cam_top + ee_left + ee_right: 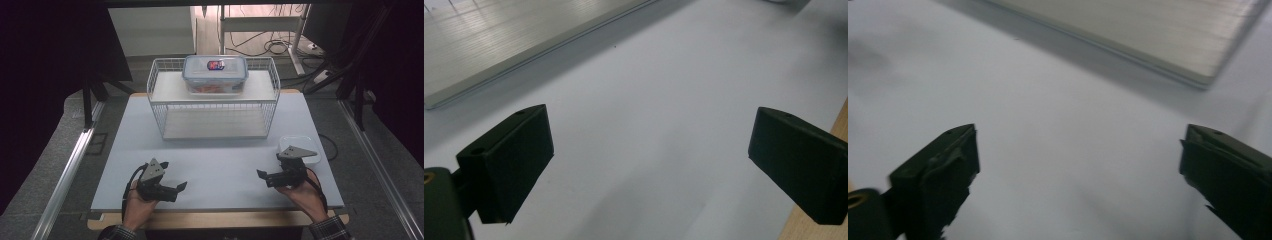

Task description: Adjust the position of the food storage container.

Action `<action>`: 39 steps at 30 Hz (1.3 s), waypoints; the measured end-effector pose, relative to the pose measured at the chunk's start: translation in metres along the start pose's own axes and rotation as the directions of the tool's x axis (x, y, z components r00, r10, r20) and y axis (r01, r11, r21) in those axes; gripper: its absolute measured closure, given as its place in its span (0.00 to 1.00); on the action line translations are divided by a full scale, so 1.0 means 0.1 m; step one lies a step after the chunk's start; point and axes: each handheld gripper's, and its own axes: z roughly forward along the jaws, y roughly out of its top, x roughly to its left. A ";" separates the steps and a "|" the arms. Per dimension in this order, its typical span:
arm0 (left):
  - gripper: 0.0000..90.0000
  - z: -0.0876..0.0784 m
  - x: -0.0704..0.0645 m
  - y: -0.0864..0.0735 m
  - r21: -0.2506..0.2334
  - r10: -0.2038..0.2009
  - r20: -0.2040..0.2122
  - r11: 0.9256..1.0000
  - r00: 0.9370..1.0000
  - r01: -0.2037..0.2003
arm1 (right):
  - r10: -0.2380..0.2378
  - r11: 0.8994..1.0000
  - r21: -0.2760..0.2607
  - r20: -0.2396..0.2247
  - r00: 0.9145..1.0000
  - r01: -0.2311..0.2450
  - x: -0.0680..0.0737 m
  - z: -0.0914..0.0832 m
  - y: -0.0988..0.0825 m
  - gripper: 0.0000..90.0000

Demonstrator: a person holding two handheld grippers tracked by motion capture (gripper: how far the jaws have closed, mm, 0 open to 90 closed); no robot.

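On the table (220,165): I am holding a pair of tongs in each hand, low over its pale bare top, near the front edge.
Left tongs (182,186): I am gripping them in my left hand (136,205); they are pointing toward the middle of the table, jaws standing wide apart in the left gripper view (649,165) with nothing between them, only bare tabletop.
Right tongs (261,174): I am gripping them in my right hand (306,196); they are pointing inward toward the left tongs, and the two tips are lying well apart. Seen in the right gripper view (1078,170), the jaws are standing wide with nothing between the pads.
Small white container (300,148): it is sitting on the table just behind the right tongs, near the right edge, partly hidden by the grey plate on the tongs; whether anything is lying in it I cannot tell.
Wire rack (215,107): it is standing at the far middle of the table, a white two-level frame; its lower level is lying bare.
Clear lidded box (215,75): it is resting on the rack's upper shelf, lid on, with a red and blue label on top; something reddish is showing through its wall, too small to identify.
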 end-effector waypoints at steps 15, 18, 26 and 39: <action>0.05 0.04 -0.03 0.00 0.011 0.022 0.007 1.000 1.000 -0.022 | 0.093 0.996 -0.013 0.160 0.983 -0.092 -0.70 -0.37 -0.06 0.94; 0.05 0.04 -0.03 0.00 0.015 0.023 0.006 1.000 1.000 -0.023 | 0.145 0.989 -0.041 0.205 0.968 -0.139 -0.85 -0.44 -0.08 0.99; 0.06 0.06 -0.03 0.00 0.022 0.025 0.002 0.999 1.000 -0.025 | 0.186 0.983 -0.061 0.282 0.941 -0.175 -1.13 -0.55 -0.13 0.99; 0.06 0.07 -0.03 0.00 0.032 0.033 -0.013 0.999 0.999 -0.033 | 0.176 0.983 -0.019 0.354 0.919 -0.181 -1.42 -0.45 -0.21 0.99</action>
